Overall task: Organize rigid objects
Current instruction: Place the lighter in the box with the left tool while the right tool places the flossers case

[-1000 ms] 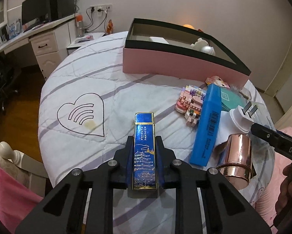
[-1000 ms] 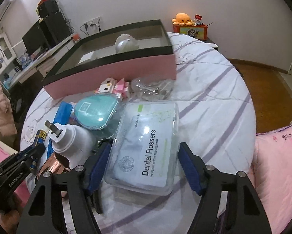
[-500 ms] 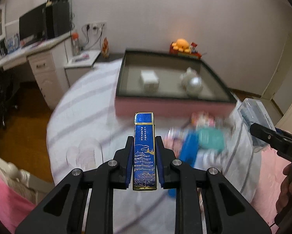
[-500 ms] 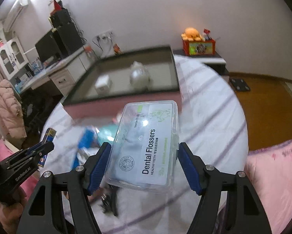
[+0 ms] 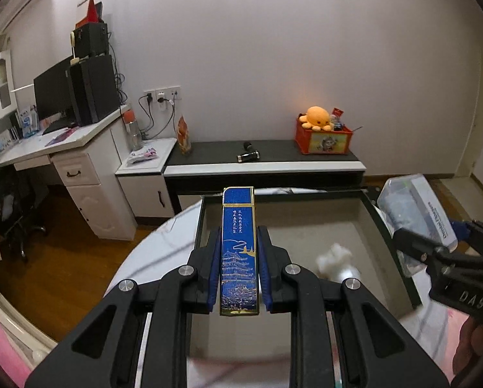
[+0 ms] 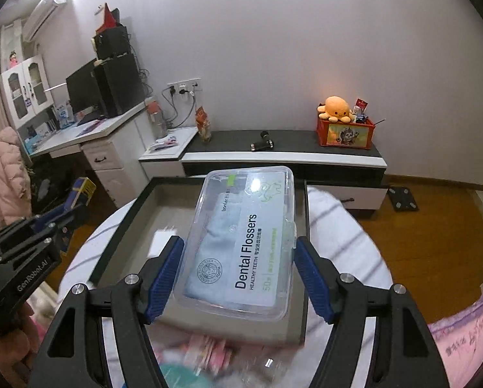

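Both boxes [image 5: 239, 252] [image 6: 241, 242] higher, above tray [image 5: 370, 200]

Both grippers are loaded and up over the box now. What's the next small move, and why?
Probably lower both toward bare floor in the box and let go. The left gripper is shut on the blue case, the right gripper on the dental flosser box, and both hang over the open tray. I'd keep clear of the white item already inside.
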Tool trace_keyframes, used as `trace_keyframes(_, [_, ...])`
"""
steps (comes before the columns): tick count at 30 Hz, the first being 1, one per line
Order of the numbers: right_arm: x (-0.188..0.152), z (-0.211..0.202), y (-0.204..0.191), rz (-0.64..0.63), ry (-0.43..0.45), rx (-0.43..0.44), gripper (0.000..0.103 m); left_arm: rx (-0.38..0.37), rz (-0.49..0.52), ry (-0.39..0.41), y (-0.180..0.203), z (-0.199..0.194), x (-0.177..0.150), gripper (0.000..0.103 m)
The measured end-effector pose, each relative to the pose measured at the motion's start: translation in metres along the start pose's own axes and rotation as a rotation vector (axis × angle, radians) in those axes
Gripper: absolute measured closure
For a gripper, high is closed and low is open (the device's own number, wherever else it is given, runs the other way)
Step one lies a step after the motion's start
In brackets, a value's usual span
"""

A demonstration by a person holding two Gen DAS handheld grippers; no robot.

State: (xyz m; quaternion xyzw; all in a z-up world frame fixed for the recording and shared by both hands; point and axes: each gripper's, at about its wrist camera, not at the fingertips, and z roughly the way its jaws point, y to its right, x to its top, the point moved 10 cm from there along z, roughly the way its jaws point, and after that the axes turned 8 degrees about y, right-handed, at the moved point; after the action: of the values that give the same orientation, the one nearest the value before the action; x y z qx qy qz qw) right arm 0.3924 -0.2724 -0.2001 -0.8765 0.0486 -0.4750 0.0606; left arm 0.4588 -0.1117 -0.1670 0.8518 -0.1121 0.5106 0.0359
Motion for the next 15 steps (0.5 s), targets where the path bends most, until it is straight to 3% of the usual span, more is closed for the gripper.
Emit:
trace_keyframes(8, [-0.010,0.082,0.013,-0.021,-0.120,-0.011,0.032,0.025,-0.019,-0.059,0.004,0.071,-0.005,0.082])
trace_keyframes(15, [-0.029,0.106,0.011,-0.048,-0.186,-0.008,0.036,0.026,0.007,-0.133,0.012,0.098,-0.025,0.079])
